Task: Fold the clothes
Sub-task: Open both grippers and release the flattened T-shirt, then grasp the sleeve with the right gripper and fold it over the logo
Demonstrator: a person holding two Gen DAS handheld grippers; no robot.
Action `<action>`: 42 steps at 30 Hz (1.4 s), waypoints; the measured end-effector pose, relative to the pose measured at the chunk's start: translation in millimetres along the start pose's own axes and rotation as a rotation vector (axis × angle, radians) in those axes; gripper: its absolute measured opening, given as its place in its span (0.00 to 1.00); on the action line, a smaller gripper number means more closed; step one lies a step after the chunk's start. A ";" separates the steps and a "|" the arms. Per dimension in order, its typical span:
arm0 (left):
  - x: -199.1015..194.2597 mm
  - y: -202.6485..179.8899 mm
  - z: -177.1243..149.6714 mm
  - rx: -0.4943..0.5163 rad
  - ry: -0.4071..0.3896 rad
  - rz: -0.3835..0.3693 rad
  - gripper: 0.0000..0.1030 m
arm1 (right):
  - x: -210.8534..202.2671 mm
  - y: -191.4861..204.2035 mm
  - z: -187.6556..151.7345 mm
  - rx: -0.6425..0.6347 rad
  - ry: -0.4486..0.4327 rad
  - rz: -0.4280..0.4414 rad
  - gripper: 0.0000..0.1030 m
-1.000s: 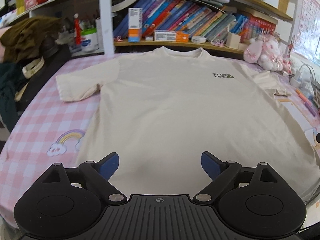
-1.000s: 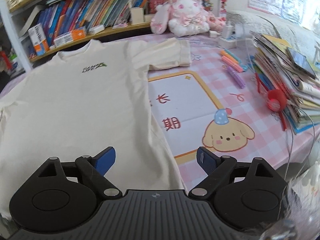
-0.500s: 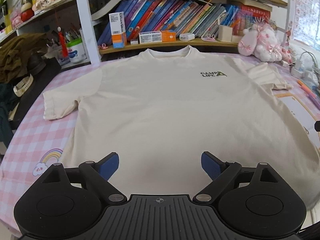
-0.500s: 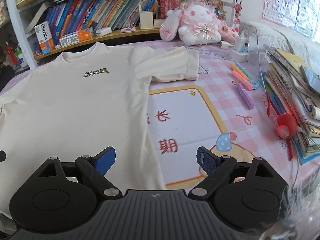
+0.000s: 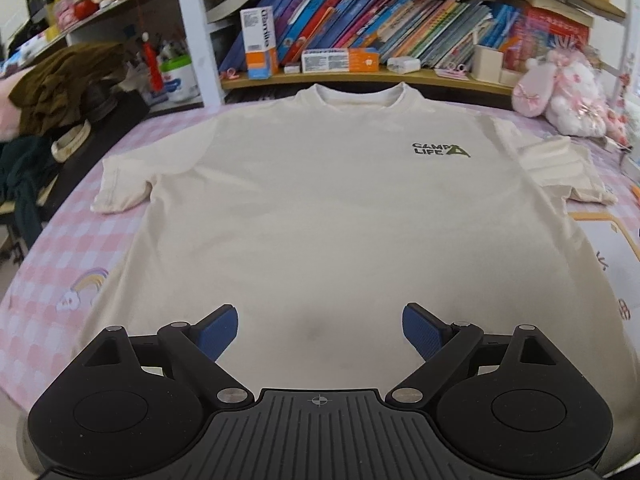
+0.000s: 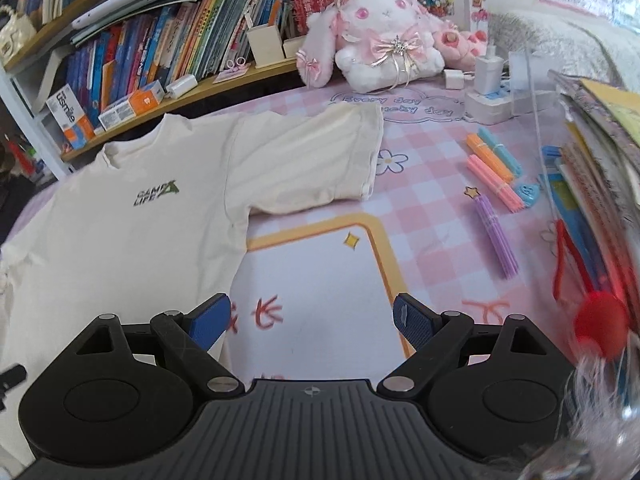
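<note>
Both claws spread wide, empty: left gripper (image 5: 320,334) over T-shirt (image 5: 320,220) hem, collar far ahead; right gripper (image 6: 310,320) past its edge, nearer outstretched sleeve (image 6: 316,164).

**Pink checked tabletop, crowded at one side**

A cream T-shirt (image 5: 320,216) lies flat on the tabletop (image 5: 60,256), sleeves spread. To its right in the right wrist view lie coloured stick bundles (image 6: 494,172), a plush rabbit (image 6: 380,28), a power strip (image 6: 496,100) and stacked books (image 6: 592,168).

T-shirt (image 5: 320,208) cream, print perhaps green | tablecloth (image 5: 68,248) pink-white check
</note>
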State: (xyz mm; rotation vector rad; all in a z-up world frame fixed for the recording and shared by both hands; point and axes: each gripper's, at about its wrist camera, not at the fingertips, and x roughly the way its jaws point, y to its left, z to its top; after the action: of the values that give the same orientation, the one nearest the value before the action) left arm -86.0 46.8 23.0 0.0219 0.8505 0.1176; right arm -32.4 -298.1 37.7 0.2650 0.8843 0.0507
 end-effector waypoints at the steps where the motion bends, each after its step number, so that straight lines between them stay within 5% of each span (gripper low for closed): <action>1: 0.8 -4.1 -0.7 -0.018 0.004 -0.001 0.89 | 3.8 -3.8 3.3 0.004 0.009 0.015 0.85; 3: 0.7 -12.0 -4.7 -0.048 0.000 -0.021 0.89 | 11.5 -11.5 9.0 0.014 0.029 0.049 0.79; 6: -1.0 -25.1 -8.7 -0.034 -0.005 -0.005 0.89 | 24.0 -24.4 18.0 0.043 0.063 0.111 0.53; 9: -2.6 -35.0 -10.2 -0.016 -0.002 0.029 0.89 | 37.1 -38.0 29.0 0.094 0.089 0.158 0.44; 18: -6.8 -52.2 -14.1 0.048 0.023 0.108 0.89 | 79.7 -69.6 52.9 0.309 0.144 0.223 0.36; 28: -9.6 -54.7 -16.0 0.122 0.028 0.125 0.89 | 116.0 -90.8 80.3 0.596 0.092 0.258 0.34; 30: -10.6 -51.4 -16.3 0.125 0.023 0.131 0.89 | 118.2 -90.9 83.9 0.635 0.093 0.215 0.23; 31: -11.0 -49.3 -16.6 0.124 0.021 0.134 0.89 | 118.4 -90.0 85.2 0.636 0.096 0.181 0.11; 36: -13.1 -34.2 -17.4 0.107 0.012 0.152 0.89 | 109.8 -62.0 95.4 0.511 0.030 0.047 0.09; 42: -14.3 -4.8 -19.5 0.036 0.015 0.187 0.89 | 101.0 28.1 121.8 0.074 -0.123 0.021 0.08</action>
State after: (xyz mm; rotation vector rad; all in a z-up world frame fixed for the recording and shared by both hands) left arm -109.6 39.9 20.6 0.1346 0.8646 0.2781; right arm 127.3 -280.8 41.7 0.3428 0.7619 0.0212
